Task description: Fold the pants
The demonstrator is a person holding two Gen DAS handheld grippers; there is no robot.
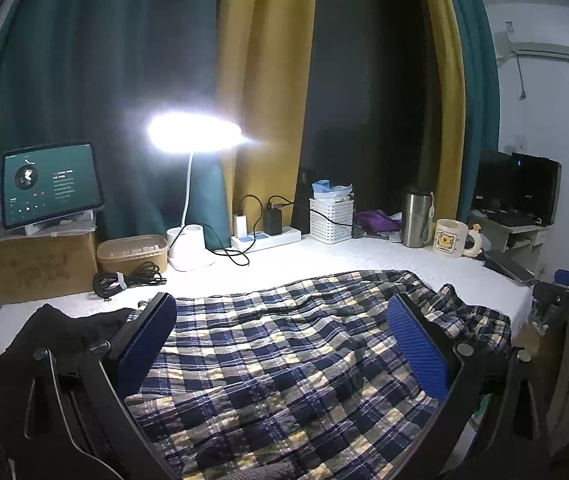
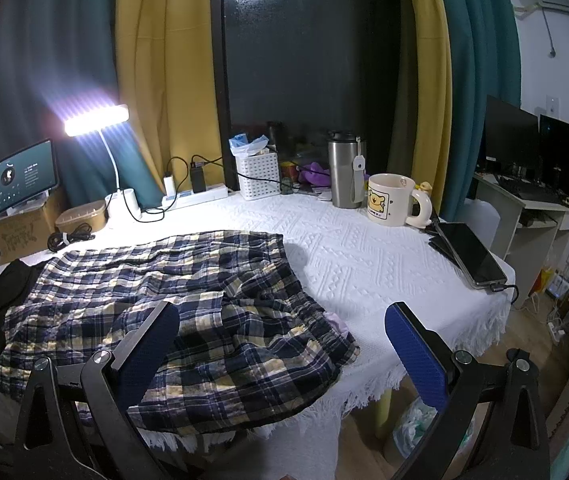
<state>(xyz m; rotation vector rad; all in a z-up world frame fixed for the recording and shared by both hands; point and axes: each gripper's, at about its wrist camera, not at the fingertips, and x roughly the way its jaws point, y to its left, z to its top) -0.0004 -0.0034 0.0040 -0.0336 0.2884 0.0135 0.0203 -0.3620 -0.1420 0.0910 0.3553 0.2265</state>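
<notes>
While the lamp (image 2: 96, 120) glares at the desk's (image 2: 364, 264) far left corner, the pants (image 2: 172, 292) lie spread over its left half, reaching the near edge. Left gripper (image 1: 282, 344) hovers above them, fingers apart; right gripper (image 2: 282, 352) likewise gapes, empty.

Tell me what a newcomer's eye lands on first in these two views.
First the glaring desk lamp at the back left of the table, washing out the teal curtain behind it. Then the plaid pants spread rumpled over the white tablecloth, one end hanging over the near edge. Both the left gripper and the right gripper hang open above them, blue pads apart, holding nothing.
</notes>
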